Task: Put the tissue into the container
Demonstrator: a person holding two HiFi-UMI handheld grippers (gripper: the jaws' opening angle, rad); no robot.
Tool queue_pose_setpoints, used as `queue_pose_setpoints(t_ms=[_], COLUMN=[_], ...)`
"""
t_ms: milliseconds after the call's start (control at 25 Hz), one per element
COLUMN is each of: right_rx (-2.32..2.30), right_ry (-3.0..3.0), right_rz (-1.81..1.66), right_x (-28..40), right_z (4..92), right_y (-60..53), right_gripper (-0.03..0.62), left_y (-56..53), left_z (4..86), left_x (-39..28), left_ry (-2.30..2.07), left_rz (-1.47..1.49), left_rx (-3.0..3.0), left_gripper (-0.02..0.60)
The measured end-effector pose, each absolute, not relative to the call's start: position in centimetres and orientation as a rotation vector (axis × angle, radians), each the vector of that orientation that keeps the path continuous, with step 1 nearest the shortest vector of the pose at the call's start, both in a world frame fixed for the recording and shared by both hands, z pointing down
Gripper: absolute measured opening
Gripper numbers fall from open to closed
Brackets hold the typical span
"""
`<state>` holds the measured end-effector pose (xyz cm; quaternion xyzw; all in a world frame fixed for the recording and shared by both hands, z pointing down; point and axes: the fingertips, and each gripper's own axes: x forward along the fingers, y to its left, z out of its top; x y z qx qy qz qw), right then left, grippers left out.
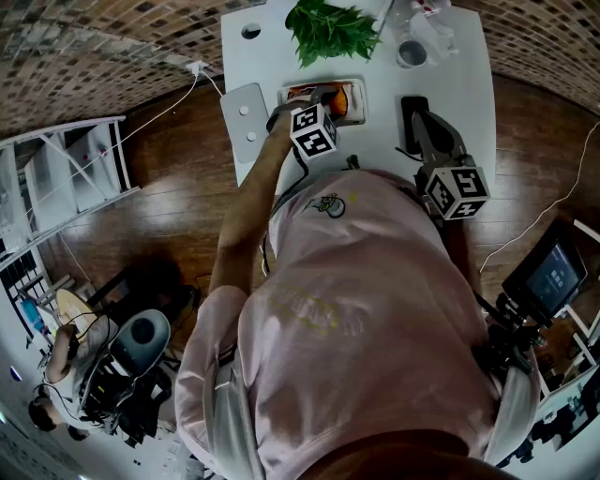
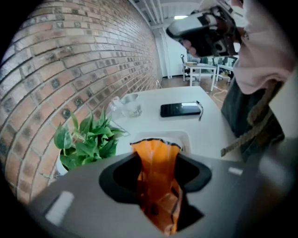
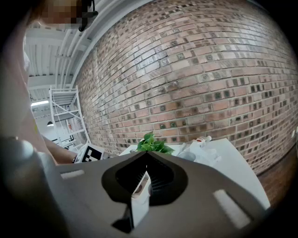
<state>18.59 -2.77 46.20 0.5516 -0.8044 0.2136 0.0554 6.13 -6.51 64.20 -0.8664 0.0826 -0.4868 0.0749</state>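
Left tongs (image 2: 160, 195) – clamped on the tissue (image 2: 153, 160), an orange packet with a dark upper edge. The packet stands upright between the jaws and fills the gap from top to bottom.

Container (image 2: 184, 138) – a shallow white tray, directly beyond the packet. The packet's top edge overlaps the near rim in the left gripper view. Whether the packet touches the tray floor cannot be told. In the head view the left tongs (image 1: 319, 101) reach over the container (image 1: 359, 103), with orange showing inside its rim.

Right tongs (image 3: 145, 162) – jaws drawn together, only a pale strip at the seam, nothing gripped. They point up and away at the brick wall (image 3: 209, 69). The left gripper view shows them held in a hand (image 2: 188, 46), well above the table (image 2: 205, 135).

Surroundings on the table:
- Phone (image 2: 180, 109), black, flat, right of the container and apart from it.
- Glass (image 2: 129, 104), far side, near the wall.
- Plant (image 2: 86, 139), leafy, left of the container in the left gripper view; at the far edge in the head view (image 1: 330, 28).
- Flat white plate (image 1: 246, 111) with two holes, at the left edge, just beside the container.
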Motion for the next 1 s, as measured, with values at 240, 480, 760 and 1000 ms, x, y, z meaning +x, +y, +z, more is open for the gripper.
queue_pose_setpoints(t_ms=[240, 480, 760, 1000], right_rx=[1.686, 1.734, 1.881, 1.939], right_ry=[-2.444, -2.453, -2.431, -2.387], right_rz=[0.707, 0.767, 0.808, 0.828], right_x=[19.3, 19.9, 22.6, 25.4], right_z=[46.2, 46.4, 47.1, 46.3], right_y=[-2.1, -2.3, -1.2, 0.5], right_gripper=[0.003, 0.003, 0.003, 0.003], left_y=[-6.5, -14.8, -27.3, -23.2], left_z=[56.2, 43.6, 17.2, 13.7], left_x=[2.6, 2.6, 9.1, 8.3], left_ry=[0.269, 0.405, 0.699, 0.496], left_rz=[-1.312, -1.104, -0.529, -0.303], left_rx=[-2.616, -2.396, -2.135, -2.577], left_gripper=[0.207, 0.214, 0.495, 0.589])
